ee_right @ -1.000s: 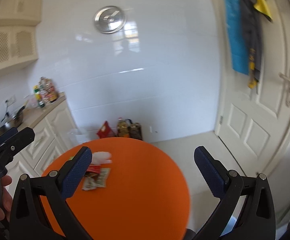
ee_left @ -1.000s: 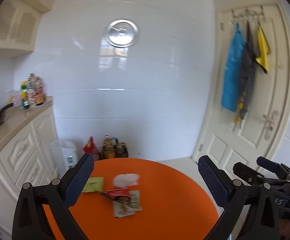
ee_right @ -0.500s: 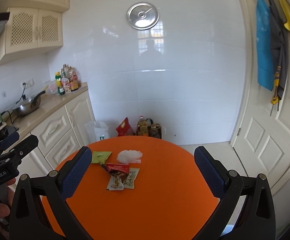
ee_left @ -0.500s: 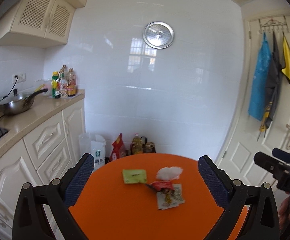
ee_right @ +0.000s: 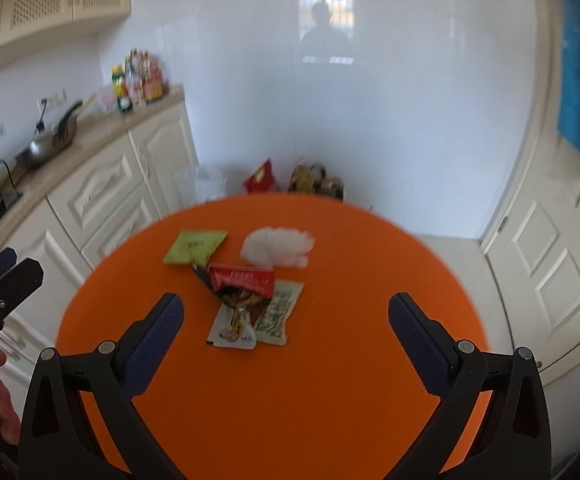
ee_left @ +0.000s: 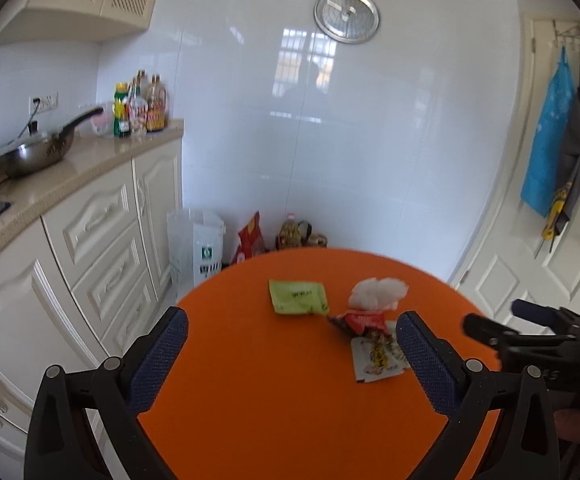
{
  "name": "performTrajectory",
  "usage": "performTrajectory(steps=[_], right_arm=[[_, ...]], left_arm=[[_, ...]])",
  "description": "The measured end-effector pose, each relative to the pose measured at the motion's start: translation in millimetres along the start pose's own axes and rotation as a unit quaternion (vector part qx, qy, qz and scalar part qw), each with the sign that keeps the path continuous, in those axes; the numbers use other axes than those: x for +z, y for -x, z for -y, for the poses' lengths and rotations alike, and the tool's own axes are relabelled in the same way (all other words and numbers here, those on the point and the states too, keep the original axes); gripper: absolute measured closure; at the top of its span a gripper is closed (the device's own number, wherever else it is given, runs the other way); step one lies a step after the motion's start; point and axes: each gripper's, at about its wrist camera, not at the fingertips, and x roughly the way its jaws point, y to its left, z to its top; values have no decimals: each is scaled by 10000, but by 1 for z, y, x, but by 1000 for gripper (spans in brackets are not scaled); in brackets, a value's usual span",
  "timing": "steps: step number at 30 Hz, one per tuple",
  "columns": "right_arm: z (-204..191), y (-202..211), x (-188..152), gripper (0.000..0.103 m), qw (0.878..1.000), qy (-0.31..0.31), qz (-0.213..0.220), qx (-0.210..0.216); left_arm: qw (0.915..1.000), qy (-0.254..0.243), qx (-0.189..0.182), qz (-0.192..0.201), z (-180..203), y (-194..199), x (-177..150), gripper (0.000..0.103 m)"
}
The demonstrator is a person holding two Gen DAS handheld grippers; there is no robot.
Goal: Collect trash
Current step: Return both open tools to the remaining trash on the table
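Note:
Trash lies on a round orange table (ee_left: 273, 400) (ee_right: 350, 380): a green packet (ee_left: 298, 297) (ee_right: 194, 245), a crumpled white tissue (ee_left: 377, 293) (ee_right: 277, 246), a red wrapper (ee_left: 364, 321) (ee_right: 239, 279) and white printed wrappers (ee_left: 376, 356) (ee_right: 255, 320). My left gripper (ee_left: 292, 354) hangs open above the table's near side, nothing between its fingers. Open as well, my right gripper (ee_right: 285, 344) hovers just short of the wrapper pile. The right gripper also shows at the right edge of the left wrist view (ee_left: 530, 340), the left one at the left edge of the right wrist view (ee_right: 1, 280).
White cabinets with a beige counter (ee_left: 69, 172) run along the left, holding a pan (ee_left: 35, 154) and bottles (ee_left: 141, 108). A white bin (ee_left: 197, 244) and bags (ee_left: 251, 238) stand by the tiled wall. A white door (ee_left: 530, 240) with hanging cloths is at right.
Both views have tilted down and closed in on the table, so the trash looks larger and nearer. Both grippers stay open.

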Motion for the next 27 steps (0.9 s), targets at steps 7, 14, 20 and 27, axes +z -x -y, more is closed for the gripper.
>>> performTrajectory(steps=[7,14,20,27], right_arm=[[-12,-71,-8,5,9976,184,-623,233],[-9,-112,-22,15,9926,173,-1153,328],[10,-111,-26,18,9935,-180,-1032,449],[17,-131,-28,35,9915,-60,-1286,200]], left_arm=[[9989,104,23,-448,1,-70,14,1],[9970,91,46,-768,11,-131,30,1],[9956,78,30,-929,17,-172,42,1],[9949,-15,-33,-1007,25,-200,53,1]])
